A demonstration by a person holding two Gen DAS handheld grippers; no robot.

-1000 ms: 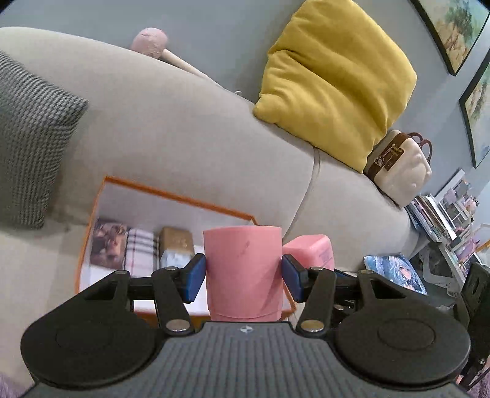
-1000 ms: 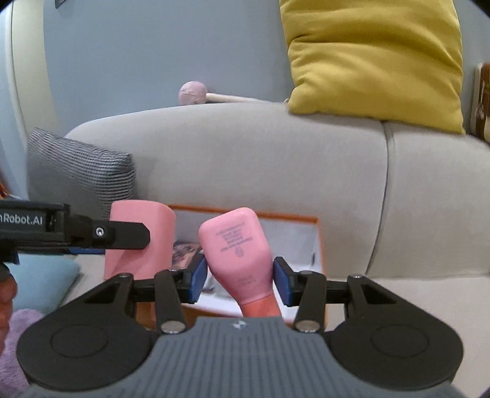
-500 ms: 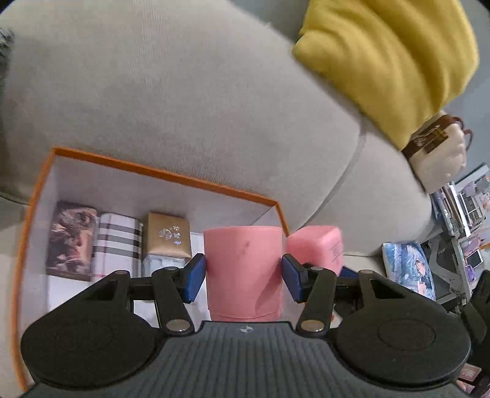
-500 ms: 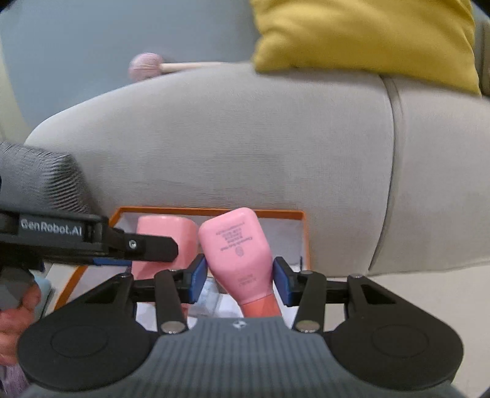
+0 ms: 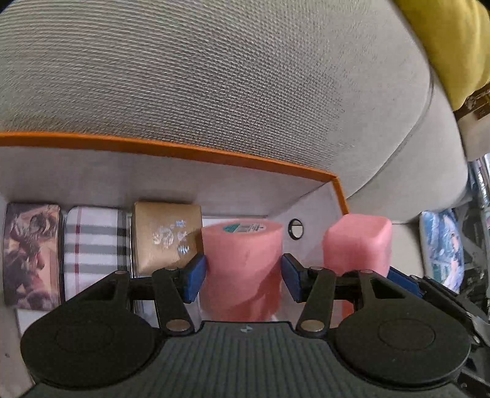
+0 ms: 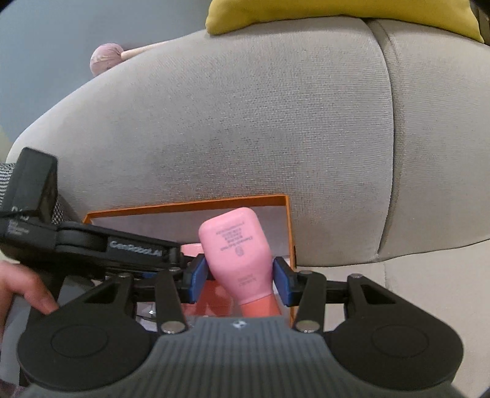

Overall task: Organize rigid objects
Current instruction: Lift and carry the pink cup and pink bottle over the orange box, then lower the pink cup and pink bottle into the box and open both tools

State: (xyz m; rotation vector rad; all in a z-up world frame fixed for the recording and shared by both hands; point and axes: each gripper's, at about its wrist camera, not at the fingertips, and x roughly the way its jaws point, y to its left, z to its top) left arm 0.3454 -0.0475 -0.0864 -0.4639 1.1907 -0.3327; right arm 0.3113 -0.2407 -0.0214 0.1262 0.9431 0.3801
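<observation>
My left gripper (image 5: 243, 272) is shut on a pink cylindrical container (image 5: 242, 260), held upside down inside the orange-rimmed white box (image 5: 214, 154), to the right of a gold box (image 5: 167, 235). My right gripper (image 6: 237, 275) is shut on a pink bottle (image 6: 237, 251), bottom end forward, over the box's right end (image 6: 288, 220). The same bottle shows in the left wrist view (image 5: 356, 245), right of the cylinder. The left gripper body (image 6: 92, 245) crosses the right wrist view at left.
In the box lie a picture-printed case (image 5: 30, 254) and a plaid case (image 5: 95, 245) left of the gold box. The grey sofa back (image 6: 245, 122) rises behind the box. A yellow cushion (image 6: 337, 12) and a pink mallet (image 6: 105, 58) rest on top.
Both grippers have moved forward and down toward the box. The pink cylinder has gone from above the box to inside it, beside the gold box. The bottle now hangs over the box's right end.
</observation>
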